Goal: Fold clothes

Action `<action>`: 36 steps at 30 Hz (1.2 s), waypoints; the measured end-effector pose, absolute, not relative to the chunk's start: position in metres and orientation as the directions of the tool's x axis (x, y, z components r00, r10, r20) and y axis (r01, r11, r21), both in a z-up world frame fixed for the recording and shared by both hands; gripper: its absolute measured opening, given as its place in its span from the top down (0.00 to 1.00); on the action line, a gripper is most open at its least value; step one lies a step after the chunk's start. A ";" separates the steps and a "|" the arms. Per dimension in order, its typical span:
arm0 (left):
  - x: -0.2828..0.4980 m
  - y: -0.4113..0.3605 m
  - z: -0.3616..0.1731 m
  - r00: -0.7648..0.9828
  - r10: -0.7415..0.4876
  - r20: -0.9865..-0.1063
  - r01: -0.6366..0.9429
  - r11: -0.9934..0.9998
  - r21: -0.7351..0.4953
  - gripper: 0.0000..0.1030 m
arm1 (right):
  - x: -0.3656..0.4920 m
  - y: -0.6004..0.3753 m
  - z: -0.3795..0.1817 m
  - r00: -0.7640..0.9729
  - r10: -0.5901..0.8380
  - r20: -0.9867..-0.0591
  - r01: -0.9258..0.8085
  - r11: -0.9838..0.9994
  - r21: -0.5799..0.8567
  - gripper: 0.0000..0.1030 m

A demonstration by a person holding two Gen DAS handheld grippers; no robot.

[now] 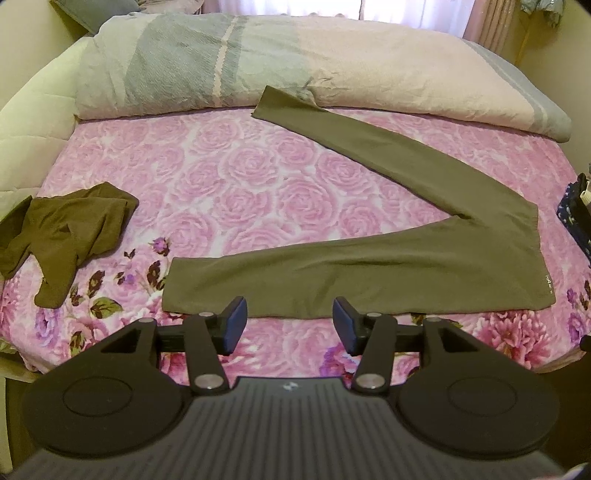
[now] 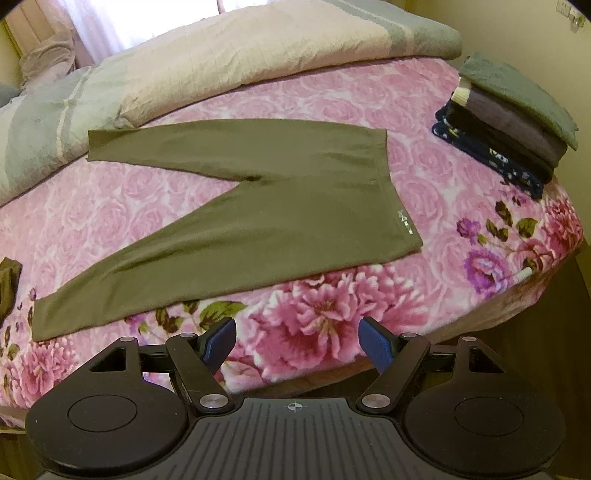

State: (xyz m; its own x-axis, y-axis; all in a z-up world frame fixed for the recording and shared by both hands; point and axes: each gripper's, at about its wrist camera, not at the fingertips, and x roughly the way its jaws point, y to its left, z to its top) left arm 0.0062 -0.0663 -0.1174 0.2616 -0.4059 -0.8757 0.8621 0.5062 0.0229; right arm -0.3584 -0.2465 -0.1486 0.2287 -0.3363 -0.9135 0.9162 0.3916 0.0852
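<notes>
We see olive leggings (image 1: 369,258) flat on the bed (image 1: 221,177) — soft, limp, light; we'd pinch waistband corners at 3 o'clock. Both grippers (image 1: 290,325) (image 2: 297,345): fingers wide apart, empty.

A bed covered with a pink rose-print sheet (image 1: 240,177) fills the room's centre, with a rolled grey-and-cream quilt (image 1: 295,62) lying along its far side. Behind the quilt, daylight glows through pale pink curtains (image 1: 288,7). Yellowish walls (image 2: 498,22) flank the bed on both sides.
</notes>
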 end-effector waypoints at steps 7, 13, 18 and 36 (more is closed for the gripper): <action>0.008 -0.063 -0.117 0.275 -0.398 -0.875 0.861 0.507 0.040 0.54 | -0.355 -0.245 -0.150 0.225 -0.331 -0.916 0.915 0.394 0.082 0.26; 0.011 -0.060 -0.117 0.283 -0.391 -0.876 0.861 0.506 0.052 0.53 | -0.351 -0.245 -0.150 0.224 -0.331 -0.916 0.914 0.397 0.080 0.26; 0.012 -0.061 -0.119 0.283 -0.385 -0.878 0.862 0.504 0.057 0.53 | -0.348 -0.247 -0.150 0.225 -0.327 -0.918 0.912 0.403 0.080 0.26; 0.010 -0.070 -0.132 0.245 -0.376 -0.894 0.878 0.477 0.039 0.51 | -0.343 -0.248 -0.155 0.206 -0.313 -0.927 0.915 0.397 0.070 0.26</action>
State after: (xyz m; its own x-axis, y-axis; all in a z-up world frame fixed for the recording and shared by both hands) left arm 0.0104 -0.0697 -0.1324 0.2445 -0.3763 -0.8936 0.8779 0.4772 0.0393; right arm -0.3427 -0.2481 -0.1551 0.2065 -0.3126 -0.9272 0.9153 0.3966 0.0701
